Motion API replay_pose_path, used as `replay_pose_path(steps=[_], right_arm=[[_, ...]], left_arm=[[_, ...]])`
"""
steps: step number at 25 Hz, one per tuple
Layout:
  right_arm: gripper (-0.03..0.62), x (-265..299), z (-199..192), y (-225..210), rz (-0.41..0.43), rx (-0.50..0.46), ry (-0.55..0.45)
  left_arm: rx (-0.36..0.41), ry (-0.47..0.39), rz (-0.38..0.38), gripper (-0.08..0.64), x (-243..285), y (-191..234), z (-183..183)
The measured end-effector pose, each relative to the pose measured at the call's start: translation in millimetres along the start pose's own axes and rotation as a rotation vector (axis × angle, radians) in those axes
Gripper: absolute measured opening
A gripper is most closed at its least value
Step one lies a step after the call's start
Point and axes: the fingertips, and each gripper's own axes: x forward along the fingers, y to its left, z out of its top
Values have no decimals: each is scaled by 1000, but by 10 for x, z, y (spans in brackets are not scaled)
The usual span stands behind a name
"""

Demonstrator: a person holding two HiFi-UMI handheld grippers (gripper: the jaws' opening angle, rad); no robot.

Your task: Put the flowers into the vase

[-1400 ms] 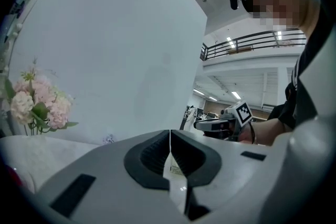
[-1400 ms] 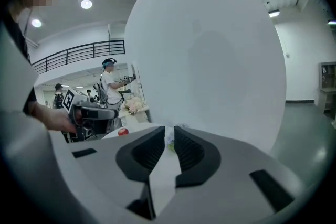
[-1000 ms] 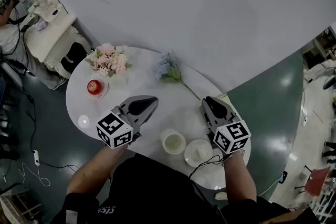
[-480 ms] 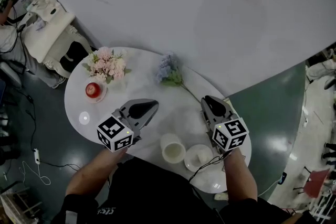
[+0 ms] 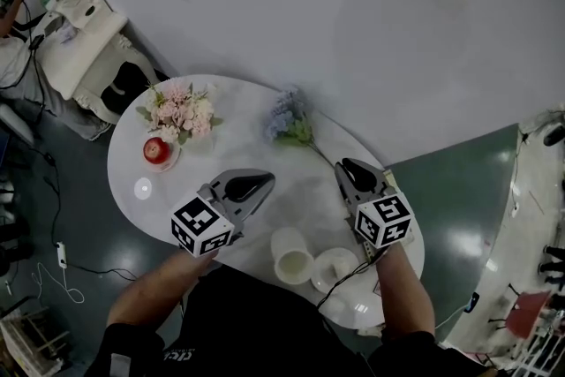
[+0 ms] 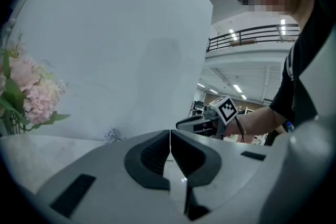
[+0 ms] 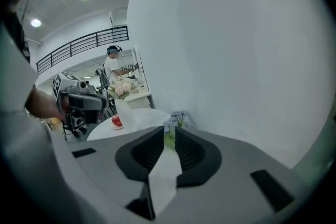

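Blue flowers (image 5: 287,121) lie flat on the white round counter (image 5: 238,150) near its far edge, with the stem running toward the right tongs (image 5: 346,165). They are loose; neither tongs touches them. The vase (image 7: 124,113) stands at the counter's left, well apart from the blue flowers, with pink flowers (image 5: 179,110) in it. A red apple (image 5: 156,149) on a small plate (image 5: 169,158) is just beside the vase, on the near side.

The right tongs hang over the counter just short of the stem end. Their jaws stand a narrow gap apart with nothing gripped, and the blue flowers show beyond the gap in the right gripper view. The left tongs (image 5: 265,179) hang over mid counter, clenched tight on nothing, pads meeting.

A white cup (image 5: 291,256) and a white bowl (image 5: 334,265) sit side by side at the near edge between the two hands. A grey wall stands behind the counter.
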Motion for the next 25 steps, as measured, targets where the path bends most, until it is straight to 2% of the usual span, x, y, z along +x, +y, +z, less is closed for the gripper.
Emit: replay_pose_path(steps=[7,15,25], right_arm=[[74,256,-168,-75,17,-43,74],[94,551,-406,-239,31,-34,159],[103,811,-557,-229,62,-58,203]], left_arm=[[-23,0,-12,11,92,13,-59],[-19,24,-26,11,199,32,-124],[-62,25,-12,11,259,139,-227]])
